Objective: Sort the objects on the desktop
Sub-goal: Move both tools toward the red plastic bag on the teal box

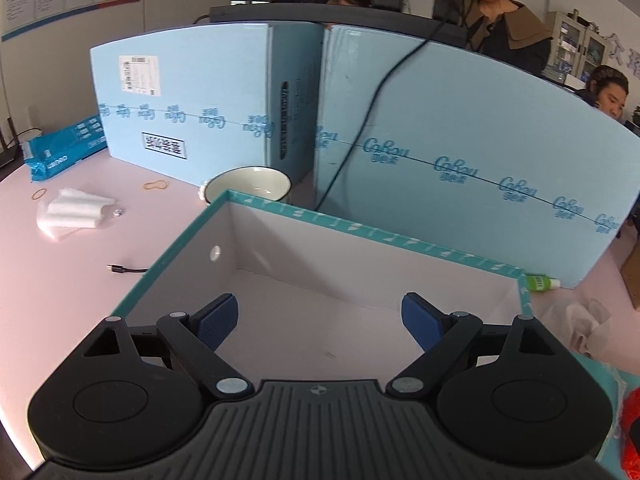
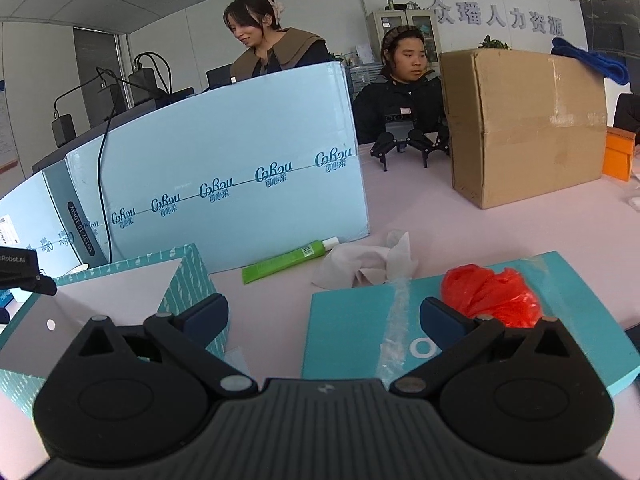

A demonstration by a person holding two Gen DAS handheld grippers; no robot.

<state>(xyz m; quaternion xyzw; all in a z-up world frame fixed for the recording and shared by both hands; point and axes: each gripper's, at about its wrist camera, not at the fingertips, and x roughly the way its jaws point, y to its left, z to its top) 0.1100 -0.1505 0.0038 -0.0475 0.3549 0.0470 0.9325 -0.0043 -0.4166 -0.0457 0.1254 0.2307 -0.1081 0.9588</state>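
An open teal box [image 1: 360,232] with a white inside stands on the pink table; it also shows at the left of the right wrist view [image 2: 188,280]. My left gripper [image 1: 320,318] is open and empty, hovering over the box's inside. My right gripper [image 2: 324,316] is open and empty above the gap between the box and a flat teal lid [image 2: 360,332]. A red plastic bag [image 2: 492,292] lies on the lid. A green tube [image 2: 288,260] and a crumpled white tissue [image 2: 364,260] lie beyond it.
A white bowl [image 1: 248,184] stands behind the box. White foam pieces [image 1: 76,210], rubber bands [image 1: 156,185], a cable end [image 1: 124,269] and a blue packet [image 1: 64,152] lie at the left. Light-blue cartons [image 2: 224,168] wall the back; a brown cardboard box [image 2: 524,124] stands at the right.
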